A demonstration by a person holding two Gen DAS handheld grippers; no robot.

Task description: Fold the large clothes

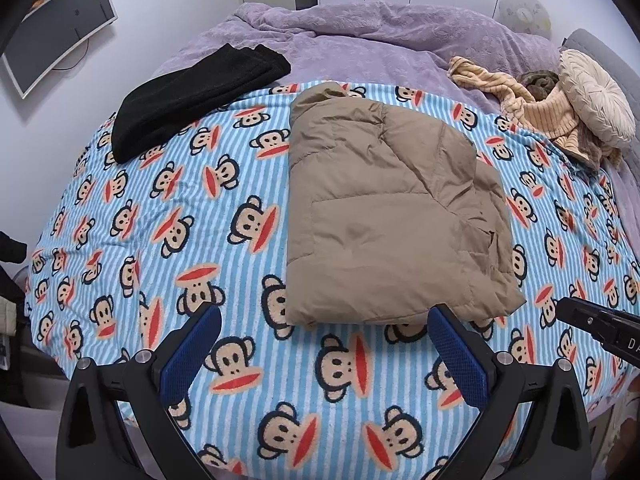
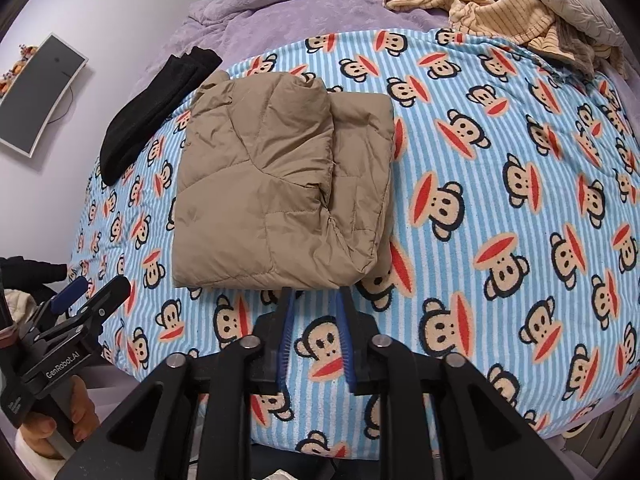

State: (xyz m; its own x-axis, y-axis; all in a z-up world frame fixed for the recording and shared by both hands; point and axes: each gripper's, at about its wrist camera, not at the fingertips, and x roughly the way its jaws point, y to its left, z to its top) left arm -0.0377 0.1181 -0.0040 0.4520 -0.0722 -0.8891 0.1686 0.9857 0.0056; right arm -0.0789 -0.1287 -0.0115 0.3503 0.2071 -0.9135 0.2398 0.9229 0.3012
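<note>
— Purple bedding is covering the far end of the bed, and a blue striped monkey-print blanket is lying over the near part. Where is the jacket sitting?

— The folded tan puffer jacket is resting mid-blanket, its near edge just ahead of both grippers.

— Are they holding it?

— No. The left gripper is gaping wide, empty; the right gripper is standing narrowly parted, gripping nothing.

— Its long axis?

— Running from the bed's near edge toward the far end, collar farthest away. A folded black garment is lying toward the left edge, crumpled beige clothes at the far right corner.
</note>
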